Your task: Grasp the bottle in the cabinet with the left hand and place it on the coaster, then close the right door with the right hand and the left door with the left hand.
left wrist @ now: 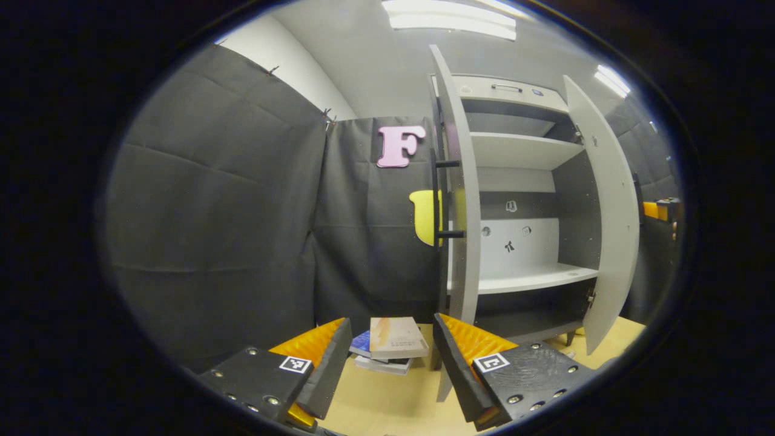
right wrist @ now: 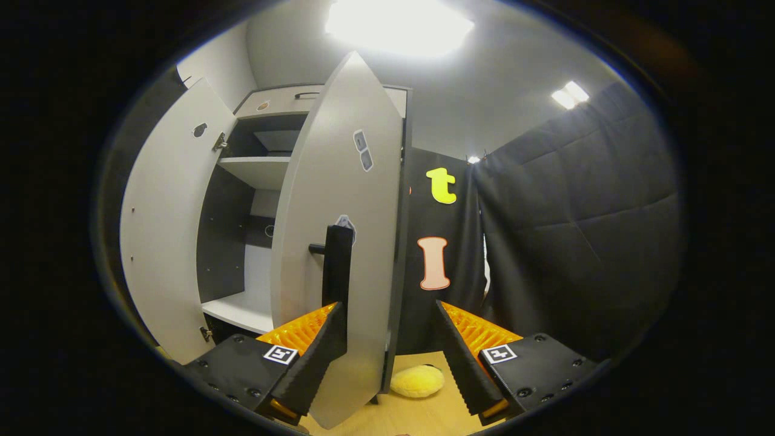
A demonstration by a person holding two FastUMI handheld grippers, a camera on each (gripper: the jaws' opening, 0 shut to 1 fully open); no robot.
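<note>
The grey cabinet point(left wrist: 521, 151) stands with both doors swung open. In the left gripper view its left door point(left wrist: 463, 200) is edge-on to me with a black handle point(left wrist: 447, 200), and the right door point(left wrist: 605, 212) hangs open farther right. My left gripper point(left wrist: 392, 357) is open low over the table, in front of the left door. In the right gripper view the right door point(right wrist: 339, 200) with its black handle point(right wrist: 336, 266) is close ahead. My right gripper point(right wrist: 390, 342) is open, and the door's free edge lies between its fingers without being pressed.
A small stack of books point(left wrist: 393, 345) lies on the wooden table point(left wrist: 387, 399) just left of the cabinet's foot. A yellow soft object point(right wrist: 418, 381) rests on the table behind the right door. Black cloth walls close in on both sides.
</note>
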